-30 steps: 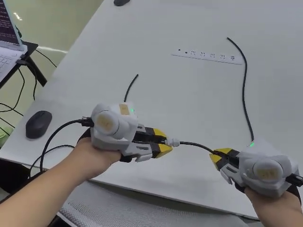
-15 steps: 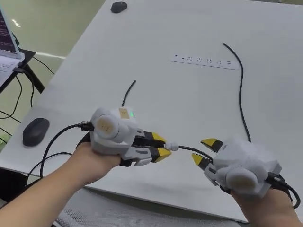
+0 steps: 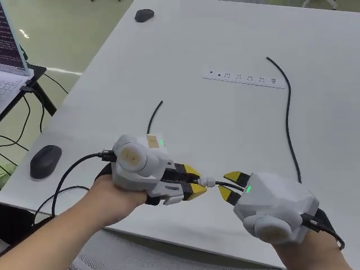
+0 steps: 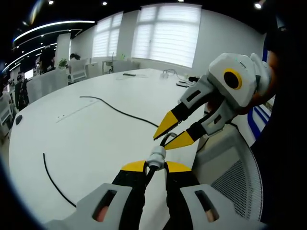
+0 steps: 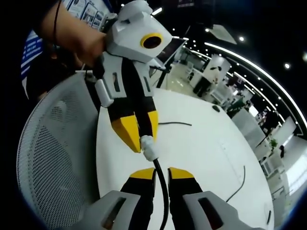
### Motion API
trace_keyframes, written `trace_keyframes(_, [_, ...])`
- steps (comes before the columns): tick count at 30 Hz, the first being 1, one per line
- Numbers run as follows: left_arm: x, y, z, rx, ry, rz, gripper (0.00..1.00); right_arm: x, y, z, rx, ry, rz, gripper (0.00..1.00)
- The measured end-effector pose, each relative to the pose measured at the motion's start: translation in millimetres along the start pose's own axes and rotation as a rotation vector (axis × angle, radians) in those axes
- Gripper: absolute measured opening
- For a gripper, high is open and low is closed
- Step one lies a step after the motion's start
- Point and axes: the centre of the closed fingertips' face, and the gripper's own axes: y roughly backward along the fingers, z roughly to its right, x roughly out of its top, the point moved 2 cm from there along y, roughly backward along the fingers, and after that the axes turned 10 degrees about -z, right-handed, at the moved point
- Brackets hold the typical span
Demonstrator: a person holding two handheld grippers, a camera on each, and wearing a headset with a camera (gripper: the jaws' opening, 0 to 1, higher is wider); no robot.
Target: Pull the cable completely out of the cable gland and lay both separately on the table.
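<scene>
- The right gripper (image 3: 228, 185), jaws apart around the cable (image 5: 161, 189), is now nearer the cable gland (image 3: 207, 182).
- The left gripper (image 3: 195, 181) clamps the cable gland.
- Two grippers, one gland, one power strip (image 3: 243, 78).

Light: bright, even — ceiling spots (image 4: 104, 3) and blinded windows (image 4: 165, 33) behind.
Shadows: soft, faint on the white worktop (image 3: 225, 129).
Focus: head view sharp.
Edges: gripper views bend strongly — fisheye.

Your small white cable gland (image 3: 207, 182) is pinched at the tips of your left tool (image 3: 197, 181), held near the front edge of the surface (image 3: 185, 84). The thin black cable (image 3: 223, 183) is threaded in it and runs out between the parted jaws of your right tool (image 3: 229, 185).
</scene>
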Motion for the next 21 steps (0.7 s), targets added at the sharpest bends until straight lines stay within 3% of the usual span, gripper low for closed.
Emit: trace_keyframes(21, [2.5, 3.6, 7.4, 0.022, -0.030, 0.005, 0.14, -2.2, 0.1, -4.1, 0.035, -0.043, 0.024, 0.00])
